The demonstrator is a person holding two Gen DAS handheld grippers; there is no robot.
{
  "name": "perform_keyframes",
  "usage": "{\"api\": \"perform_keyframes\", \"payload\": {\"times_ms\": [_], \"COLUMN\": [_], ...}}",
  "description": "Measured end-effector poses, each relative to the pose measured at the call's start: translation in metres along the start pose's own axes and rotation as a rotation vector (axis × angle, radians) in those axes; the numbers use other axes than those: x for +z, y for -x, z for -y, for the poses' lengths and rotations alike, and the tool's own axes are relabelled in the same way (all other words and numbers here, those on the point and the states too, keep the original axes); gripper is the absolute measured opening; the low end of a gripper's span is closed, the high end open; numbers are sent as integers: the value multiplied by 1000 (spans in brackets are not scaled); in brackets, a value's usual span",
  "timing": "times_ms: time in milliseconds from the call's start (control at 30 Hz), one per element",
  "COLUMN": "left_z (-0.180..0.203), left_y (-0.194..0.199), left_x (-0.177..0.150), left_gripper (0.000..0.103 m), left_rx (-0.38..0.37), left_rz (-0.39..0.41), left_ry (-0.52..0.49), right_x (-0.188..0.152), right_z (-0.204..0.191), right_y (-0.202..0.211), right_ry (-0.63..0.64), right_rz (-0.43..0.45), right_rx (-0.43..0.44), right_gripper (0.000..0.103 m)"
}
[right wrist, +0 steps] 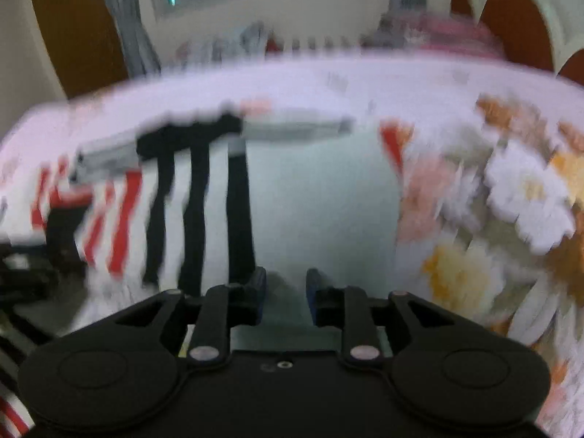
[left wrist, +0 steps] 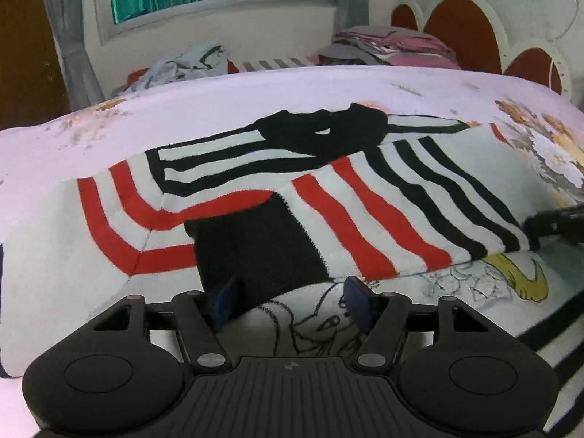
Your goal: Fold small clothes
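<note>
We see a bed point(left wrist: 226, 109) with a pale flowered sheet, and on it, spread flat just ahead of us, the striped sweater point(left wrist: 365, 211), its long axis running across our view. Its sleeves are folded in over the body: red and black stripes on white, black cuff point(left wrist: 255, 252) nearest. The left hand-held gripper point(left wrist: 292, 299) stands open with that cuff's edge between its fingers, unpinched; it looks the closer one. The right hand-held gripper point(right wrist: 284, 297), at the sweater's right edge, is slightly open and empty, its view blurred.
</note>
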State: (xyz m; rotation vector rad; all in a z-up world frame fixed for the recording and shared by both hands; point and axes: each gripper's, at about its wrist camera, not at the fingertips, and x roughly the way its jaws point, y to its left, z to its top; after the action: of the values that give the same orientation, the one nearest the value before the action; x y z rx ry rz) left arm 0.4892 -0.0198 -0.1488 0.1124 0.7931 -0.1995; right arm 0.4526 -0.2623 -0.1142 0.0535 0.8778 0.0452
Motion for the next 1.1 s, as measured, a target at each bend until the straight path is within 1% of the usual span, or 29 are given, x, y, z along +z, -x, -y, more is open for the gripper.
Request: {"api": "perform_keyframes", "payload": {"times_ms": [67, 133, 233, 267, 300, 333, 367, 433, 633, 733, 800, 833, 867, 900, 933, 967, 1000, 1033, 1067, 1100], "left_z": [-8, -17, -31, -38, -45, -52, -59, -71, -112, -140, -169, -186, -209, -227, -245, -264, -279, -290, -304, -314], "left_y": [9, 15, 25, 28, 32, 35, 40, 49, 62, 71, 79, 82, 87, 92, 97, 102, 105, 106, 107, 106], "left_x": [1, -1, -6, -8, -10, -12, -15, -20, -36, -48, -60, -68, -79, -88, -98, -110, -119, -126, -134, -140], "left_gripper": [64, 65, 66, 71, 79, 98, 103, 103, 103, 103, 103, 103, 99, 94, 84, 79, 76, 72, 67, 66], "left_rx": [-15, 1, 47, 57, 70, 79, 96, 107, 169, 237, 268, 282, 288, 279, 270, 272, 285, 297, 301, 292], "left_rz": [13, 15, 19, 24, 30, 37, 56, 75, 68, 78, 85, 90, 97, 112, 130, 149, 158, 157, 160, 168], "left_ry": [25, 45, 62, 69, 83, 93, 100, 111, 157, 205, 291, 354, 431, 500, 572, 653, 716, 762, 821, 877], "right_x": [2, 2, 2, 2, 2, 1, 1, 1, -1, 0, 1, 2, 3, 3, 3, 3, 2, 2, 1, 1], "right_z": [0, -2, -4, -4, -5, -7, -10, -12, -19, -26, -30, -33, -35, -37, -38, -40, -40, -40, -40, -40], "right_y": [7, 13, 20, 21, 23, 27, 30, 31, 28, 26, 26, 26, 26, 25, 25, 25, 25, 24, 24, 23], "right_ry": [-36, -49, -71, -75, -75, -74, -75, -81, -112, -107, -102, -98, -95, -93, -92, -91, -89, -89, -90, -91], "right_rz": [29, 58, 74, 74, 76, 80, 81, 80, 74, 76, 78, 79, 80, 80, 79, 77, 75, 74, 72, 71], "right_rx": [10, 1, -1, -4, -9, -13, -15, -18, -38, -46, -44, -46, -46, -44, -43, -44, -45, -47, -49, -51], "right_gripper": [24, 24, 26, 28, 28, 30, 31, 34, 35, 35, 35, 35, 36, 36, 36, 36, 36, 36, 36, 36]}}
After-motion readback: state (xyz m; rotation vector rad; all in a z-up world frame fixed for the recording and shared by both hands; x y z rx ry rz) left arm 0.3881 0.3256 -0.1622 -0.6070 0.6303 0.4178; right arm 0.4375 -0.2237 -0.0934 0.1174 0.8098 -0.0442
